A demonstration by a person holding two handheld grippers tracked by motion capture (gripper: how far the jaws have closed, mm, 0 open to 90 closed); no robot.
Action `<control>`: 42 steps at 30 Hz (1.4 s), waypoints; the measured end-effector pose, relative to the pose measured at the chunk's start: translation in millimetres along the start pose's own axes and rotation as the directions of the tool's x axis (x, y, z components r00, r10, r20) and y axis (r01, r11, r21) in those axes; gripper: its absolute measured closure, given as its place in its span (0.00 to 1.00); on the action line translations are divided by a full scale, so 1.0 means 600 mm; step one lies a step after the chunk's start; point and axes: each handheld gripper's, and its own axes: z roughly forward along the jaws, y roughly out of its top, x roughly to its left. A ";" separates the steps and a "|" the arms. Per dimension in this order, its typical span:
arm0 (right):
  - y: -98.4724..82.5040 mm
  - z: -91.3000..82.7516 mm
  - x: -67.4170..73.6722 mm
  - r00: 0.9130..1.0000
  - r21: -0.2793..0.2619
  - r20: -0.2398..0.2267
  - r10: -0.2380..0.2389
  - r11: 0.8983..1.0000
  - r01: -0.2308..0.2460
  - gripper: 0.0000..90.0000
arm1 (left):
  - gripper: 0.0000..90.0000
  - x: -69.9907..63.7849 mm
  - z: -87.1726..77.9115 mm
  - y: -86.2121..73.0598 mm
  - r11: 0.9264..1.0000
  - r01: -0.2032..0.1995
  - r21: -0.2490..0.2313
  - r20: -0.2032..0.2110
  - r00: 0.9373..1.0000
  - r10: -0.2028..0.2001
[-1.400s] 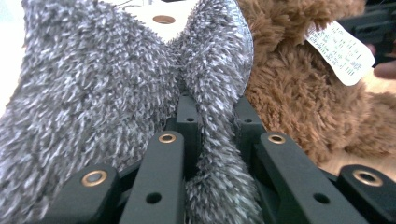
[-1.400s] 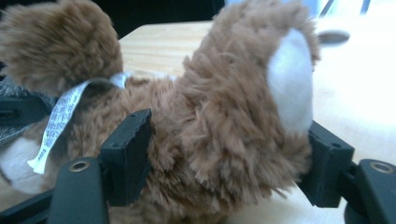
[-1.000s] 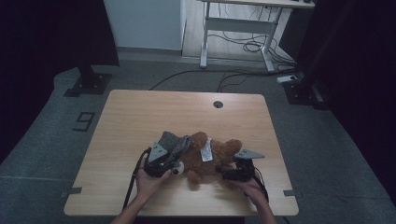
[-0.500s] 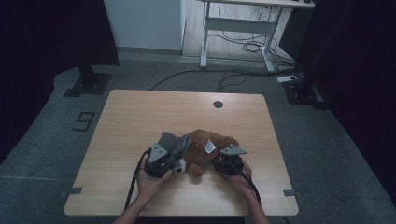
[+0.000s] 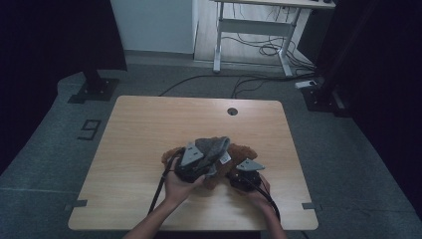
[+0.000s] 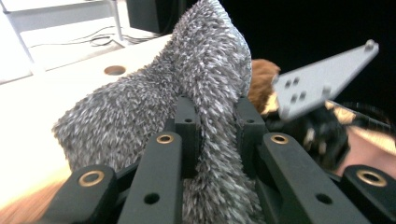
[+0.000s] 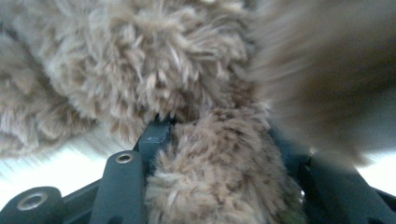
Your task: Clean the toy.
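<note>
A brown plush toy (image 5: 245, 151) lies on the wooden table (image 5: 149, 129) near its front edge. A grey fuzzy cloth piece (image 5: 215, 146) is draped over it. My left gripper (image 5: 210, 160) is shut on this grey piece (image 6: 205, 60), which bunches between the jaws of the left gripper (image 6: 215, 112). My right gripper (image 5: 232, 172) sits just right of it, low at the toy. In the right gripper view its jaws have just been closing, and the right gripper (image 7: 219, 140) now pinches a brown furry limb (image 7: 215, 177). The rest of the toy (image 7: 140, 70) is right in front of that camera.
A round cable hole (image 5: 232, 111) is at the table's far edge. Behind the table, on the floor, stand a white desk frame (image 5: 254, 30) with cables and a black stand base (image 5: 94, 87). A "9" marker (image 5: 89, 129) lies on the floor to the left.
My left gripper has risen and shifted right with the grey piece, over the toy. My right gripper has moved left into the toy and closed on a limb.
</note>
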 end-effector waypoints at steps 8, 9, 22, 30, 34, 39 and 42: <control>-0.001 0.000 0.007 0.999 0.023 0.008 -0.038 0.999 0.038 0.58 | 0.84 0.011 0.081 -0.024 0.993 0.035 0.116 -0.020 0.999 -0.032; -0.001 0.000 0.006 0.999 0.023 0.006 -0.038 0.999 0.038 0.58 | 0.84 0.016 0.076 -0.029 0.993 0.042 0.110 -0.022 0.999 -0.039; -0.003 -0.002 0.010 0.997 0.022 0.014 -0.073 0.997 0.073 0.60 | 0.82 0.097 -0.041 -0.066 0.989 0.144 0.025 -0.072 0.987 -0.142; -0.004 -0.003 0.009 0.997 0.018 0.005 -0.074 0.997 0.074 0.60 | 0.82 0.149 -0.095 -0.082 0.974 0.228 -0.018 -0.093 0.969 -0.228; -0.005 -0.004 0.009 0.997 0.018 0.004 -0.075 0.997 0.075 0.60 | 0.84 0.179 -0.115 -0.098 0.965 0.259 -0.026 -0.133 0.956 -0.260; -0.005 -0.004 0.009 0.997 0.020 0.004 -0.078 0.997 0.078 0.60 | 0.86 0.212 -0.126 -0.131 0.957 0.290 0.010 -0.189 0.940 -0.283; -0.005 -0.004 0.009 0.997 0.020 0.005 -0.080 0.997 0.080 0.60 | 0.86 0.226 -0.129 -0.148 0.951 0.308 0.032 -0.214 0.931 -0.295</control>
